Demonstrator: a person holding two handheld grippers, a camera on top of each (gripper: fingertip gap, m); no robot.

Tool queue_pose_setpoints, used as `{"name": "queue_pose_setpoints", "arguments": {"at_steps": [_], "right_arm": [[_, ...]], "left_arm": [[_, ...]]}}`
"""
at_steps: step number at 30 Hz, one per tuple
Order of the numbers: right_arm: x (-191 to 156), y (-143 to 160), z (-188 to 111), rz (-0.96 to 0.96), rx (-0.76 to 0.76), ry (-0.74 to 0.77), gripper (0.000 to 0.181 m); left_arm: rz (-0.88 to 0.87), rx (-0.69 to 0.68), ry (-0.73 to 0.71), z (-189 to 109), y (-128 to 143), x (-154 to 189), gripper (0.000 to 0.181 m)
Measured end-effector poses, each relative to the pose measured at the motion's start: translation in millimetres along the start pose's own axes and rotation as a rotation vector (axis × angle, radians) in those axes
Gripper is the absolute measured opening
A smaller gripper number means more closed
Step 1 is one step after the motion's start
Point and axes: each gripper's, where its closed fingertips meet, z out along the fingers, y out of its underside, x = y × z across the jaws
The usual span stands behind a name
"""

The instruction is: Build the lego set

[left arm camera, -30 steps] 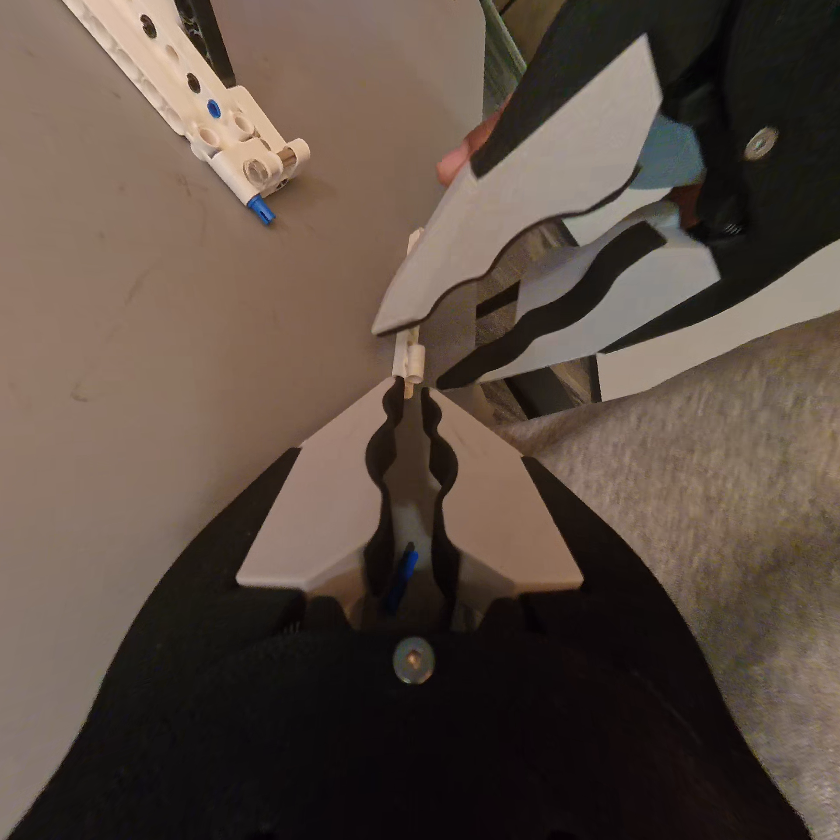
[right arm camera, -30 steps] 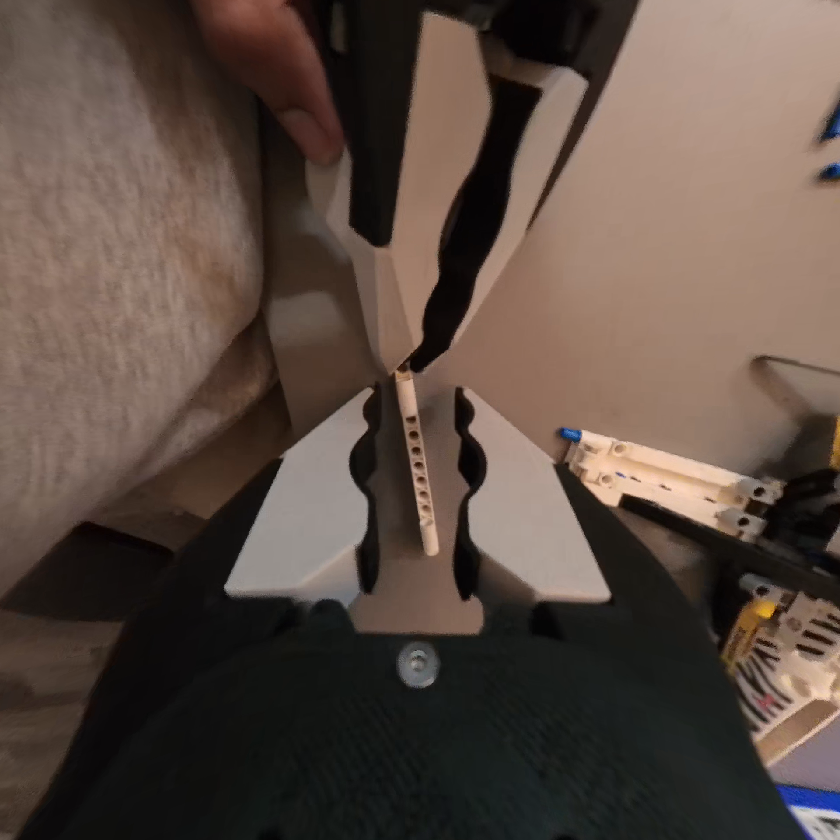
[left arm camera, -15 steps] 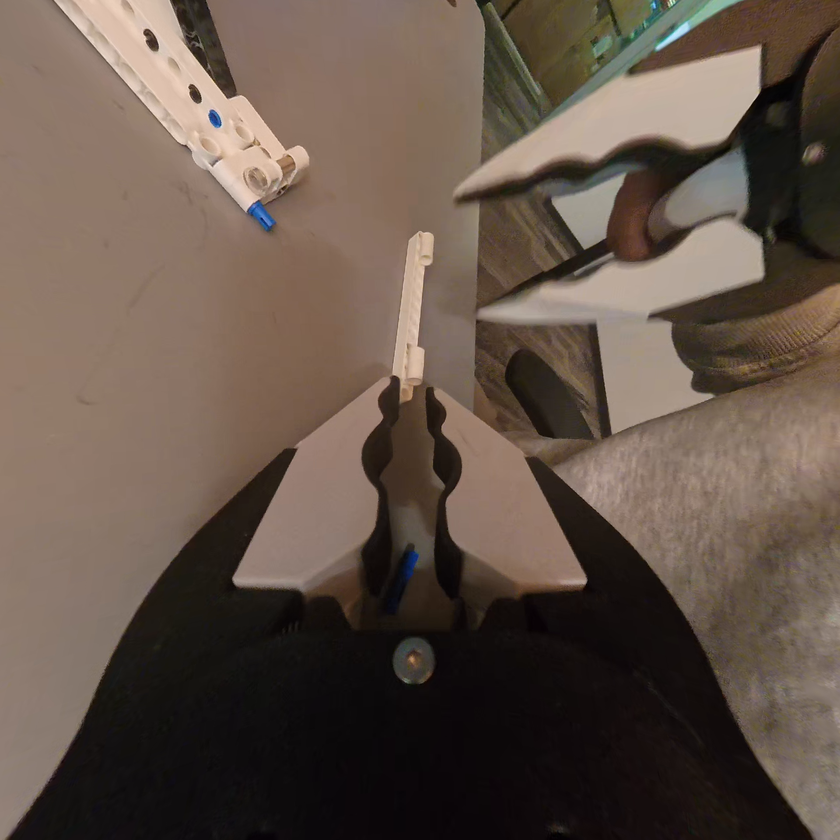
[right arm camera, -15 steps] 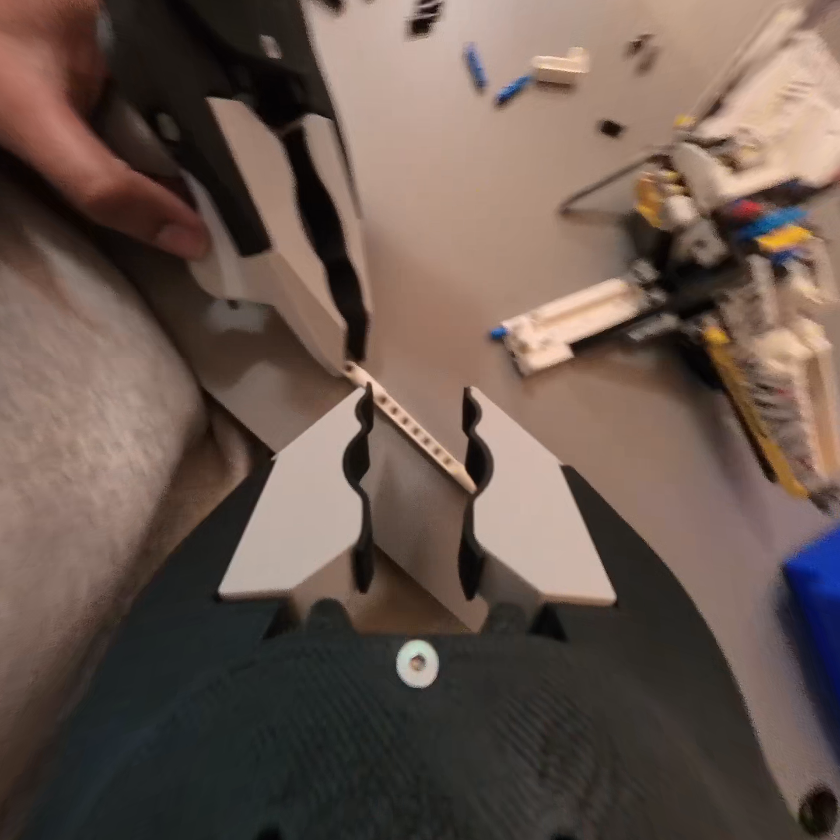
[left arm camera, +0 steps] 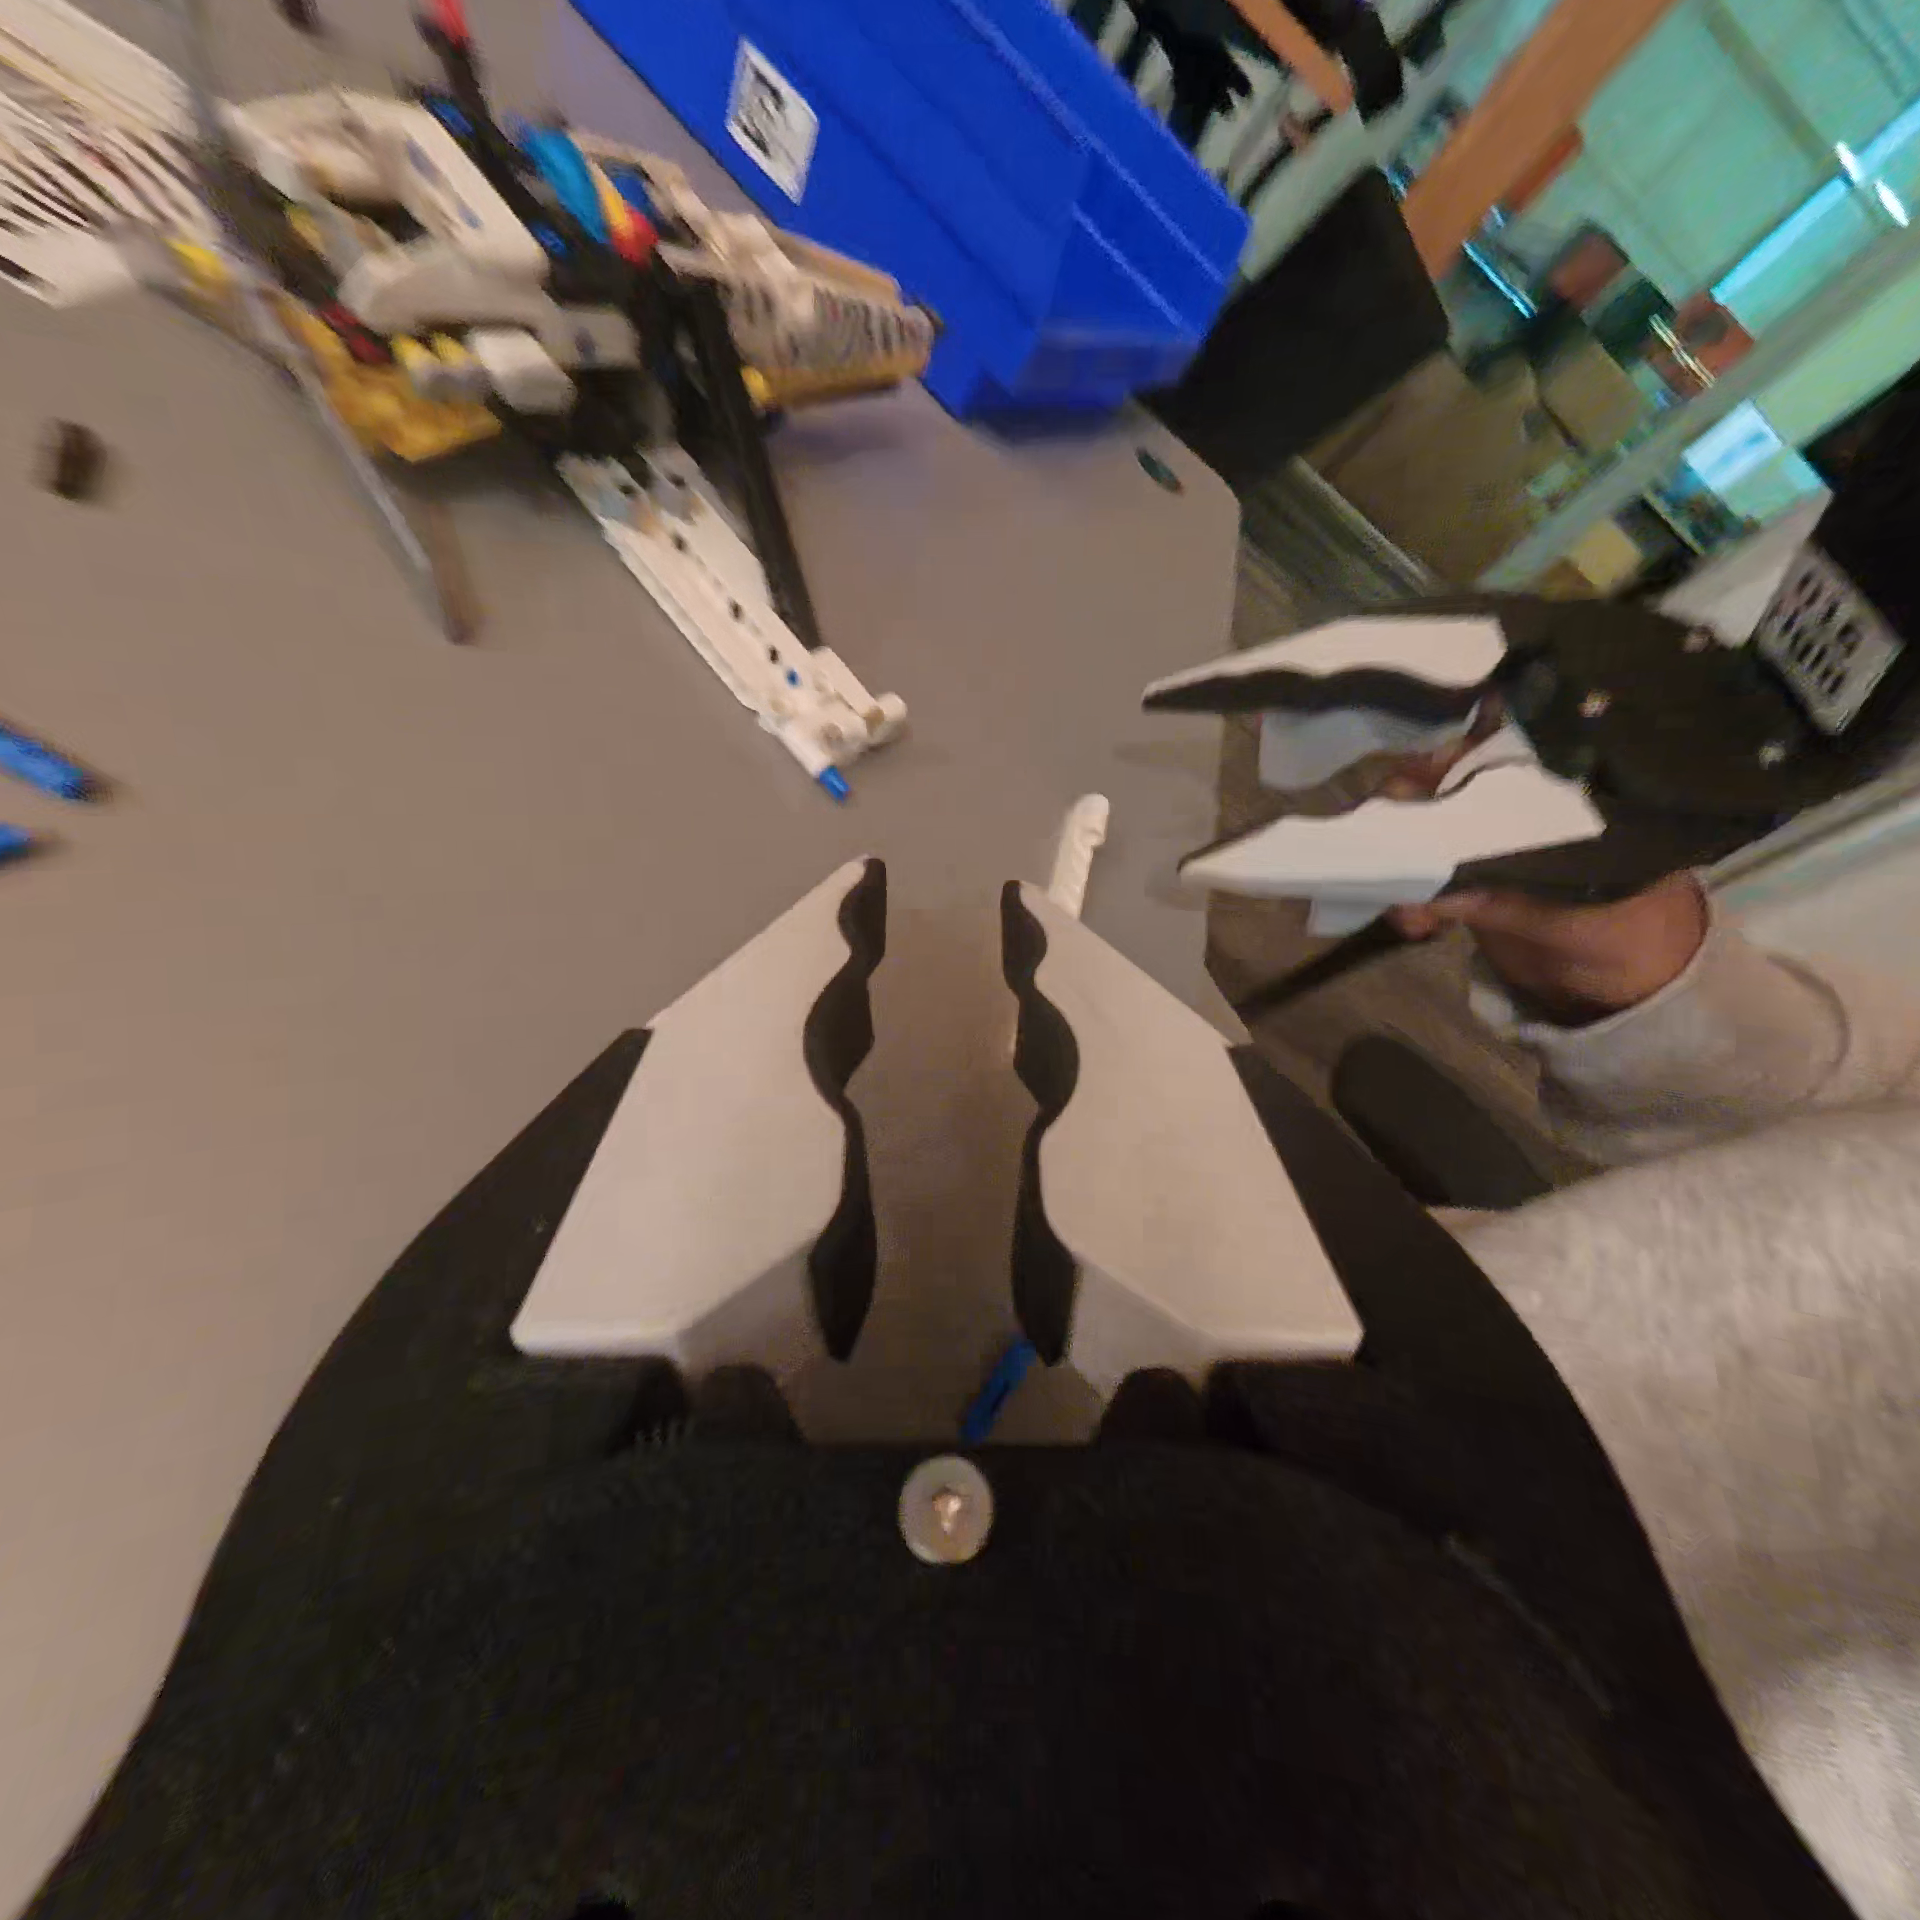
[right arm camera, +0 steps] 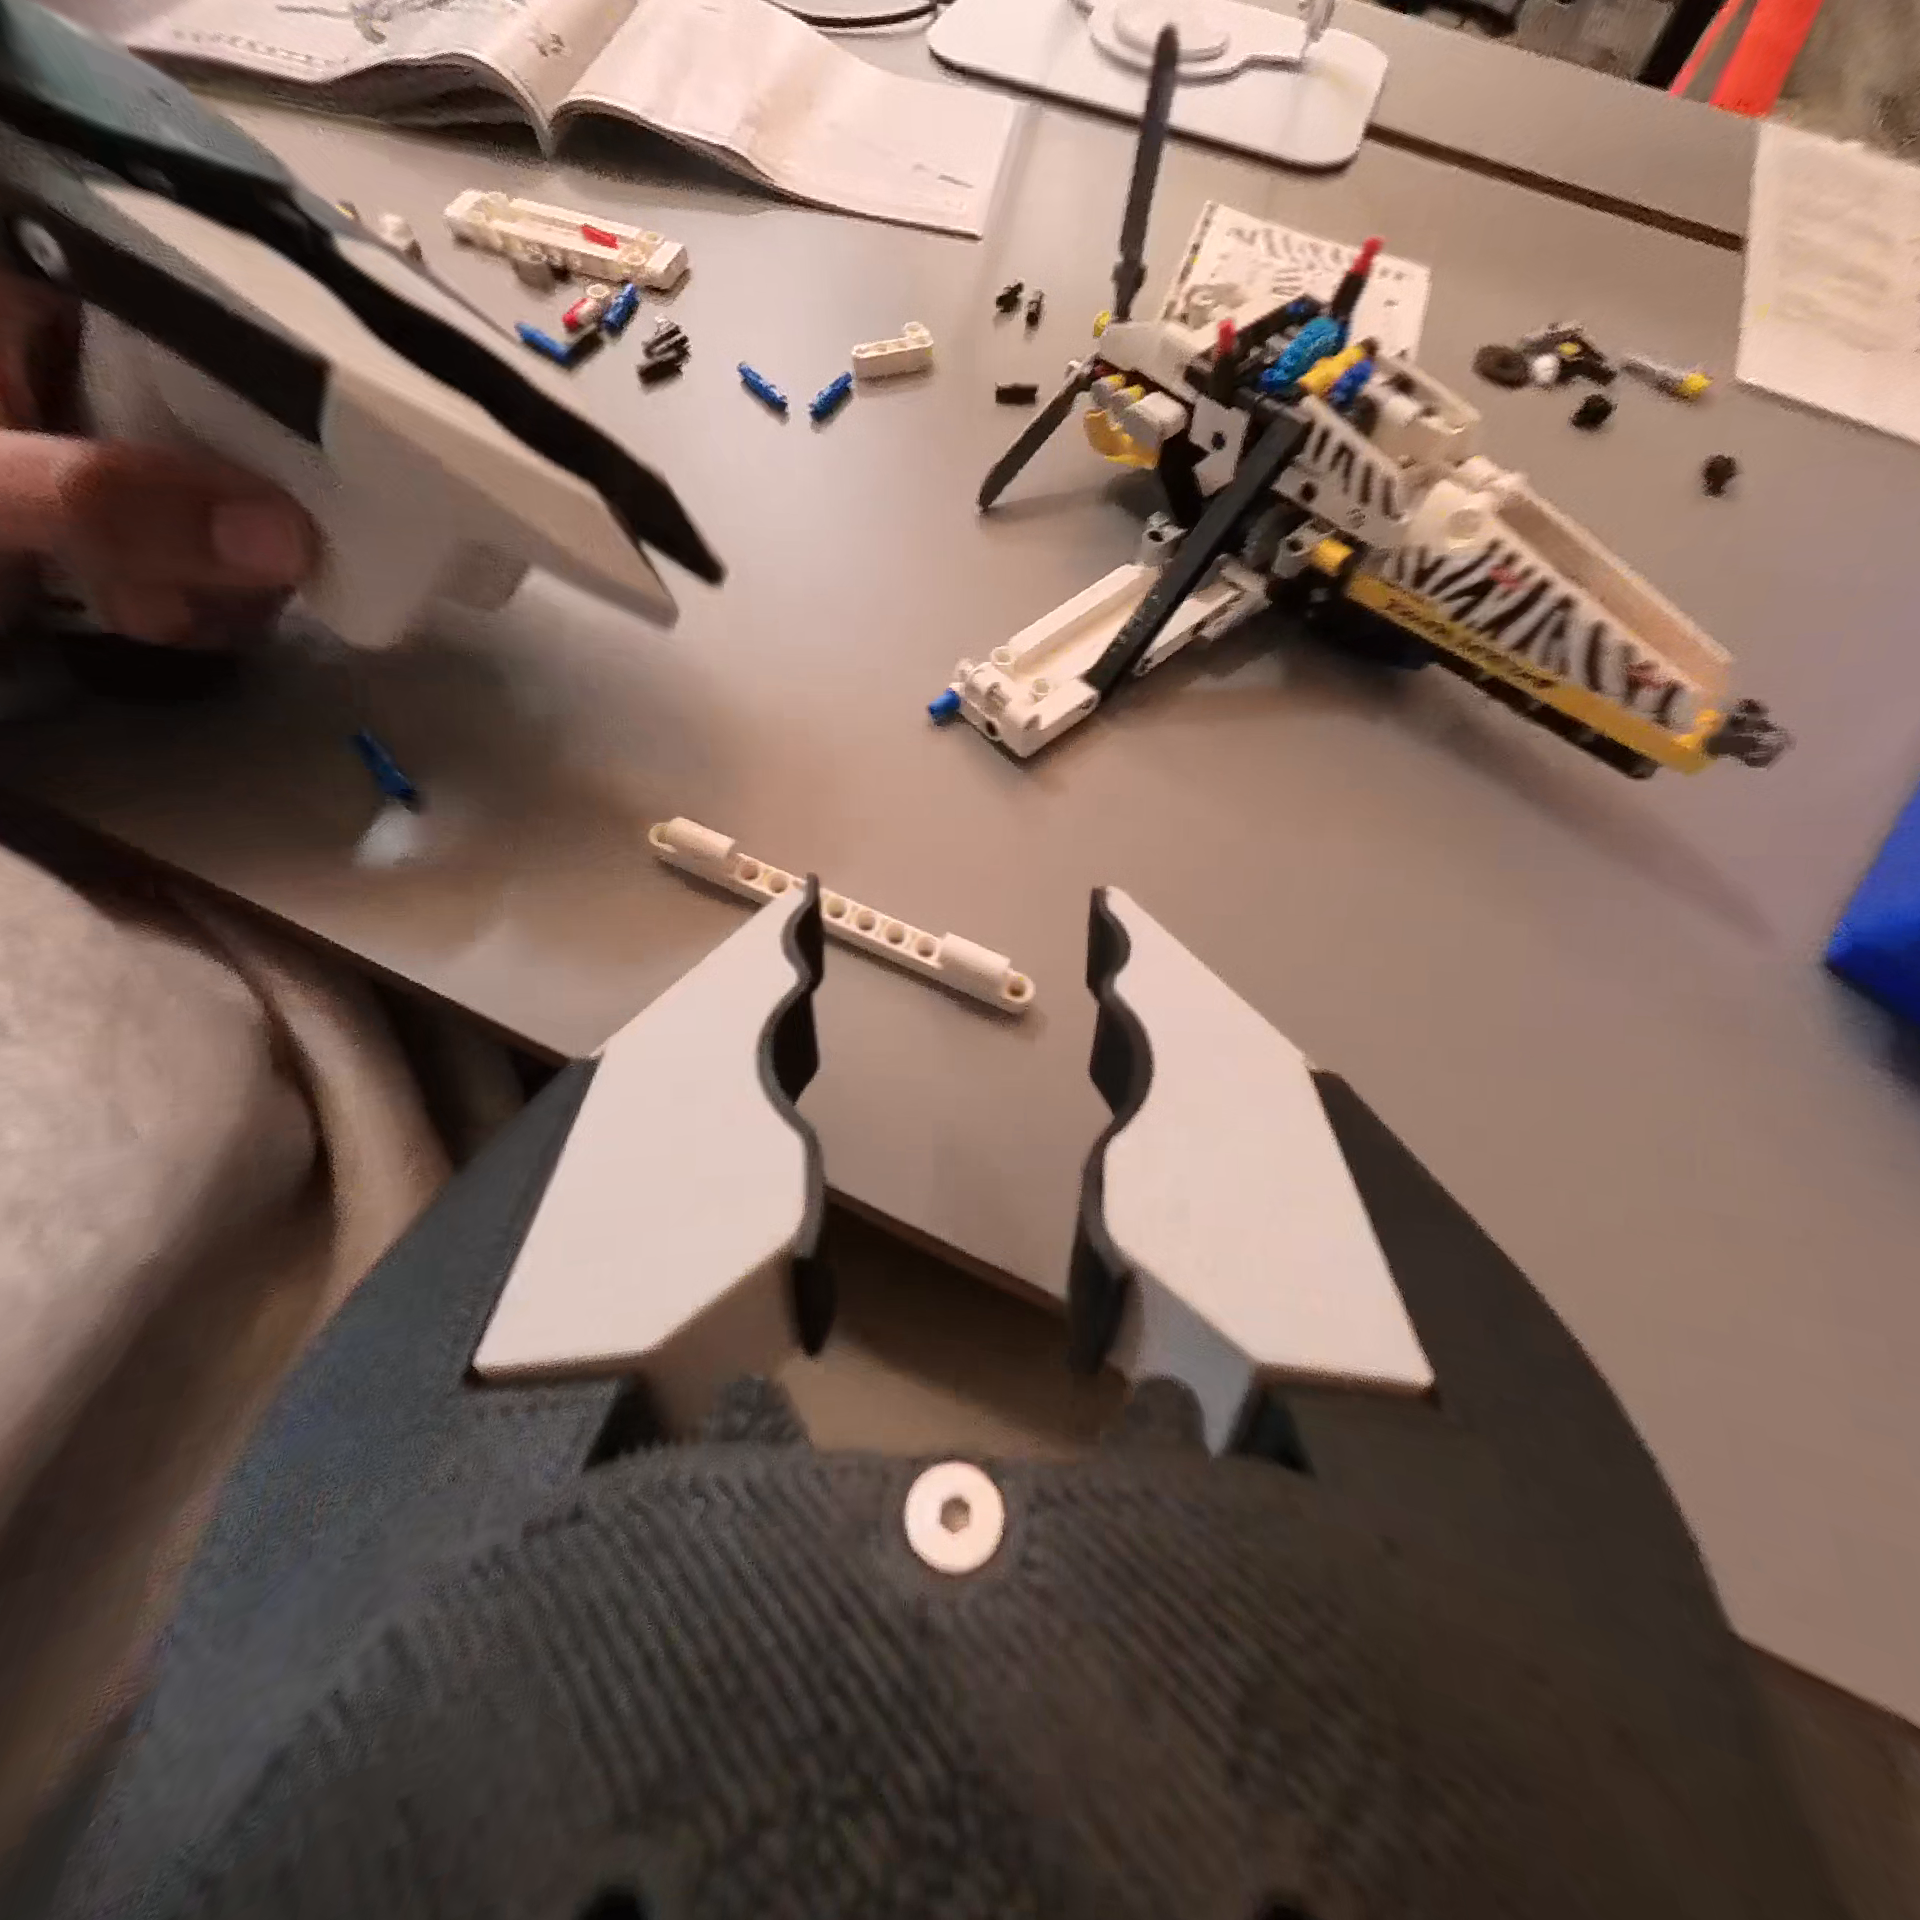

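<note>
A long white holed beam lies flat on the grey table near its front edge, free of both grippers. My right gripper is open and empty, hovering just above and in front of the beam. My left gripper is open and empty; the beam's tip shows behind its right finger. The left gripper also shows in the right wrist view, raised to the left of the beam. The right gripper shows open in the left wrist view. The half-built zebra-striped model stands beyond.
A blue pin lies near the table's front edge on the left. Loose blue, black and white pieces and an open instruction booklet lie at the back. A blue bin stands beside the model. A person's grey sleeve is at the right.
The left gripper opened and let go of the white beam, which now lies on the table. Both grippers drew back from it, and the right one opened wider.
</note>
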Motion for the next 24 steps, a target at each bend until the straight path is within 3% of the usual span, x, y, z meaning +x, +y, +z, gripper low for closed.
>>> {"name": "queue_pose_setpoints", "arguments": {"at_steps": [6,8,10,14,18,22,24], "right_arm": [[-14,8,23,0.077,0.050,-0.046,0.065],[-17,2,19,0.050,0.083,-0.029,0.065],[-16,-7,15,0.025,0.107,0.000,0.066],[-27,-30,11,0.011,0.153,-0.021,0.043],[-28,-52,18,-0.031,0.179,0.025,0.034],[-7,-81,22,-0.044,0.264,0.112,0.037],[5,-97,24,-0.009,0.319,0.121,0.046]], "left_arm": [[0.084,0.090,-0.167,-37,-17,-17,0.028],[0.132,0.114,-0.193,-50,-18,-21,0.042],[0.168,0.126,-0.187,-60,-18,-23,0.070],[0.192,0.211,-0.251,-82,-29,-38,0.061],[0.232,0.285,-0.400,-114,-36,-61,0.065],[0.239,0.356,-0.605,-157,-41,-92,0.069],[0.235,0.409,-0.700,-180,-48,-106,0.067]]}}
